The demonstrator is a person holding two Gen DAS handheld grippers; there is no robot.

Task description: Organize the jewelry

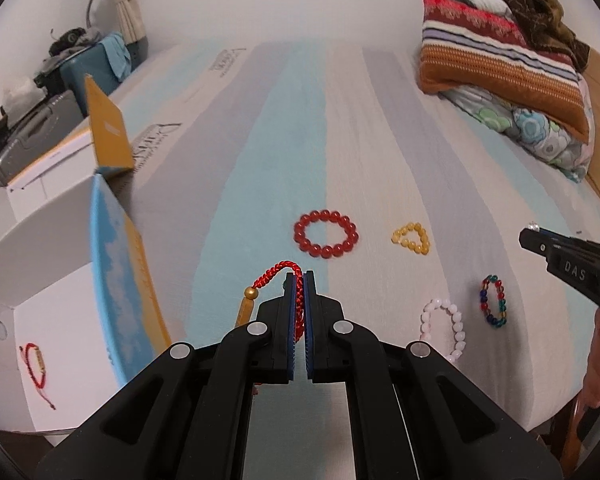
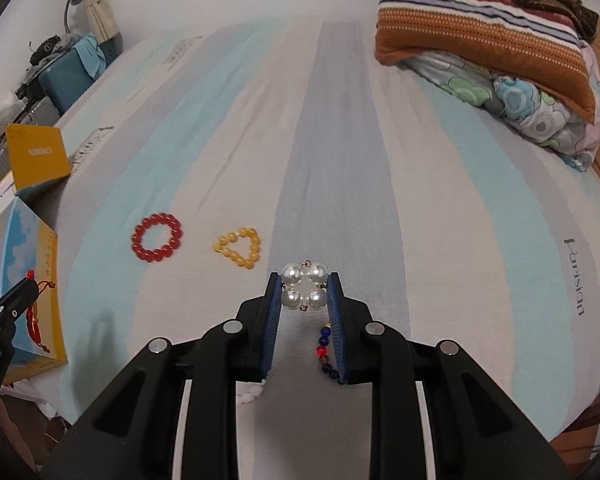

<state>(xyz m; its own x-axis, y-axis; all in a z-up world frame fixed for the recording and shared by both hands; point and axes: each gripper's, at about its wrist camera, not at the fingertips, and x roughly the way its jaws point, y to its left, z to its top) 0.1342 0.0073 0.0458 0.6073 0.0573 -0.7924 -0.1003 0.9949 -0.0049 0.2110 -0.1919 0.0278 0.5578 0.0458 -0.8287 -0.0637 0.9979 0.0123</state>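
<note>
Mid-sort, the left gripper [image 1: 299, 280] is pinched tight on the red braided bracelet [image 1: 278, 271] just right of the white box [image 1: 40, 264], next needing a leftward carry, while the right gripper [image 2: 304, 286] clasps a pearl cluster [image 2: 304, 286] between half-closed pads above the bed [image 2: 340, 140]

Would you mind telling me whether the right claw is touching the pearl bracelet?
Touching. The right wrist view shows the right claw with both blue pads pressed against the pearl bracelet, with no gap on either side.
</note>
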